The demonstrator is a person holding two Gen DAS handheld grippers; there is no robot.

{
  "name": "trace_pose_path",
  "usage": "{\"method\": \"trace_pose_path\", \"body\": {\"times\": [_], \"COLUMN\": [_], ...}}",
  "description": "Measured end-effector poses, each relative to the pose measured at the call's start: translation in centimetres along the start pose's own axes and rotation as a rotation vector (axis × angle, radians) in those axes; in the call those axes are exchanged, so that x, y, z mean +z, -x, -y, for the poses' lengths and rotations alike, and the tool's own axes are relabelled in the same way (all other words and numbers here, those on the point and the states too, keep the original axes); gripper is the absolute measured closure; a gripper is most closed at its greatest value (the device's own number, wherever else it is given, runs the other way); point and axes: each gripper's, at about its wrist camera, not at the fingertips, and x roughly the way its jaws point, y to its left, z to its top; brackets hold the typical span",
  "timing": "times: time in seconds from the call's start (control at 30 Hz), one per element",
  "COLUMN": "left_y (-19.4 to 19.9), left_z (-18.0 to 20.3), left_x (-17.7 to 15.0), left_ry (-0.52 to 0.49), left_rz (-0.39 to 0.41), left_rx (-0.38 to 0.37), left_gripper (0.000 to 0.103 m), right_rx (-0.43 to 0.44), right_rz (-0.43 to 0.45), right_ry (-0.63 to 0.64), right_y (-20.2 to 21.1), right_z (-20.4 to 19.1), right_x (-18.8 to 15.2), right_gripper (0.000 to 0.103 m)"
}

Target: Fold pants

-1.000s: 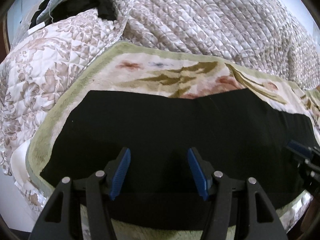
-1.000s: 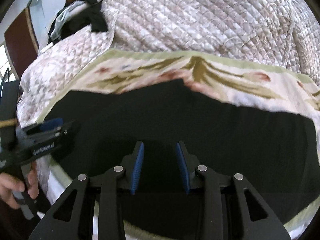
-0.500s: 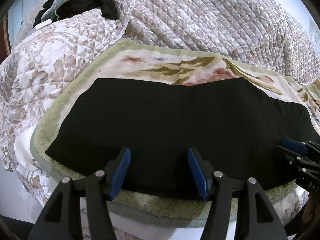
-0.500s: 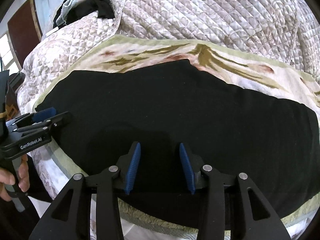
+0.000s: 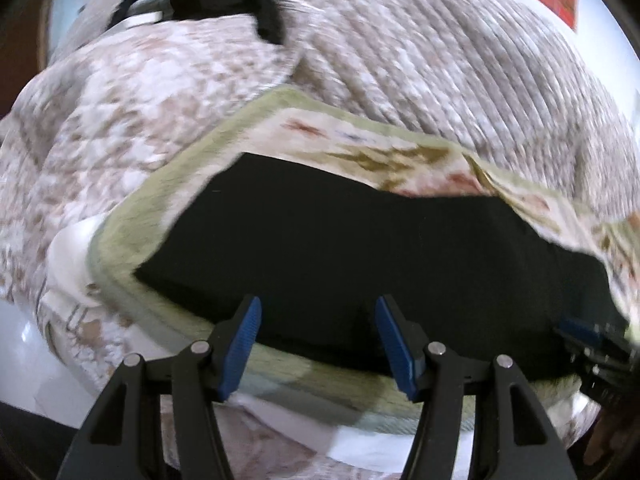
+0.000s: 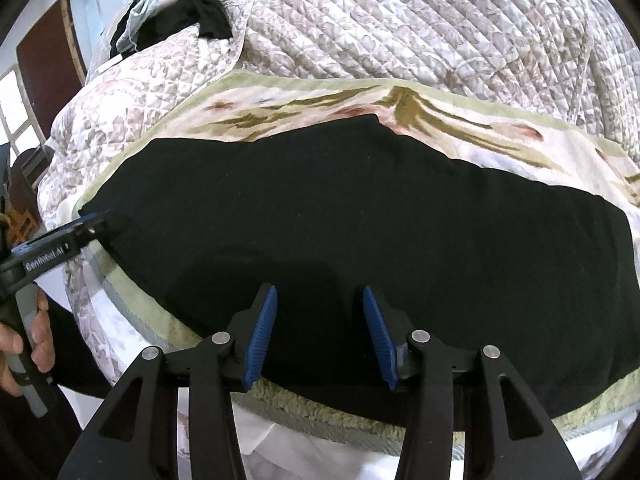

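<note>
Black pants (image 5: pixel 360 248) lie flat as a long folded strip on a fleecy floral blanket with a green border (image 5: pixel 132 240) on a bed; they also show in the right wrist view (image 6: pixel 360 208). My left gripper (image 5: pixel 318 308) is open and empty, above the strip's near edge towards its left end. My right gripper (image 6: pixel 320 298) is open and empty above the near edge of the pants, further right. The left gripper also shows at the left of the right wrist view (image 6: pixel 94 224), beside the pants' left end. The right gripper shows at the right edge of the left wrist view (image 5: pixel 588 332).
A quilted floral bedspread (image 6: pixel 420 20) is heaped behind the blanket. Dark and pale clothes (image 6: pixel 176 8) lie at the far left of the bed. A brown door (image 6: pixel 44 68) stands at left. The bed's near edge drops off below the blanket (image 6: pixel 320 420).
Both grippers have pulled back and up from the pants, and the near blanket edge has come into view. The left gripper has also shifted left towards the pants' end. The pants have not moved.
</note>
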Motion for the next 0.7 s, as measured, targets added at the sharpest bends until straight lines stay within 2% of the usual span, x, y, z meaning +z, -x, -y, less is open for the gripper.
{"method": "trace_pose_path", "body": {"times": [0.17, 0.23, 0.4, 0.53, 0.7], "left_y": [0.2, 0.1, -0.1, -0.6, -1.0], "left_z": [-4.0, -5.1, -5.6, -5.8, -6.6], "left_x": [-0.1, -0.4, -0.5, 0.0, 1.0], "left_ry": [0.169, 0.223, 0.249, 0.259, 0.315], "left_rz": [-0.001, -0.005, 0.002, 0.012, 0.043], "left_rx": [0.054, 0.040, 0.019, -0.003, -0.039], "left_gripper": [0.041, 0.041, 0.040, 0.035, 0.036], "right_rx": [0.003, 0.007, 0.012, 0.012, 0.014], "right_rz": [0.002, 0.003, 0.004, 0.004, 0.005], "right_ry": [-0.003, -0.008, -0.014, -0.016, -0.018], "right_y": [0.0, 0.0, -0.2, -0.2, -0.2], "right_z": [0.1, 0.2, 0.2, 0.3, 0.3], "right_x": [0.1, 0.1, 0.3, 0.3, 0.3], "right_gripper": [0.056, 0.056, 0.056, 0.056, 0.056]}}
